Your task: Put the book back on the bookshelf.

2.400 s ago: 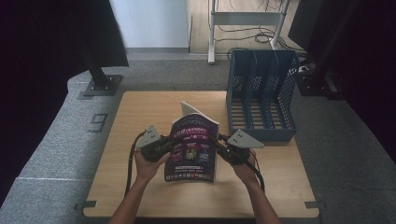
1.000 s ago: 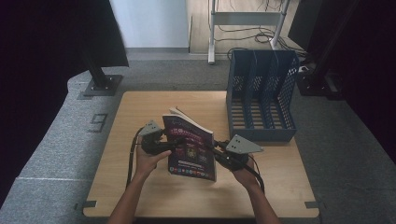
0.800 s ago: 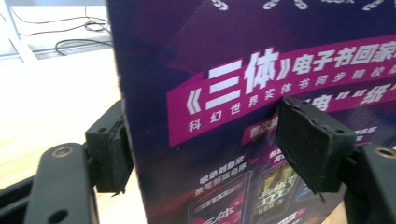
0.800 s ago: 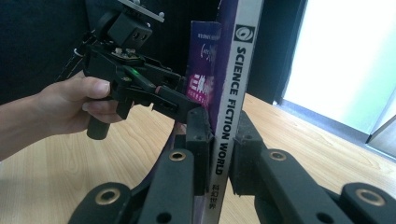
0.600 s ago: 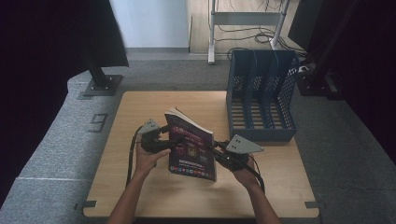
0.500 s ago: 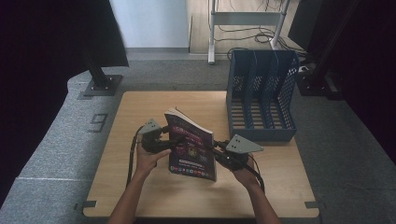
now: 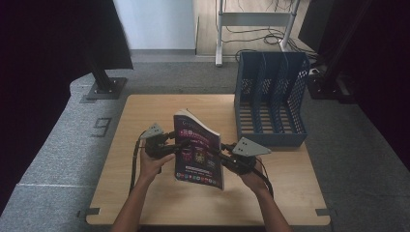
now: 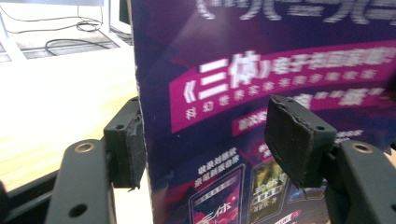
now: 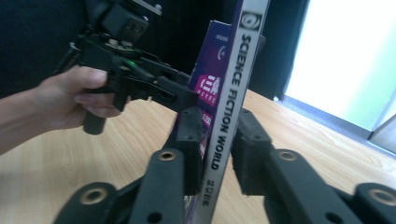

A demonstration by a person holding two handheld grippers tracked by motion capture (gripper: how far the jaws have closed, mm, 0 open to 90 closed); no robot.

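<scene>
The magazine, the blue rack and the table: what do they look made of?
Magazine: glossy printed paper, judging by sheen on its cover and thin square spine. Rack: probably matte blue plastic, moulded with slots and mesh holes. Table: light wood or wood-look laminate, with visible grain.

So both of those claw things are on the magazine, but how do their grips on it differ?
The right gripper has its jaws close together, pinching the magazine at its spine, which reads SCIENCE FICTION WORLD. The left gripper has its jaws spread wide across the opposite edge: one pad behind it, the other standing off in front of the purple cover. In the high view, the left sits higher up the magazine, the right lower. Both are hand-held and flank the upright magazine over the table.
</scene>
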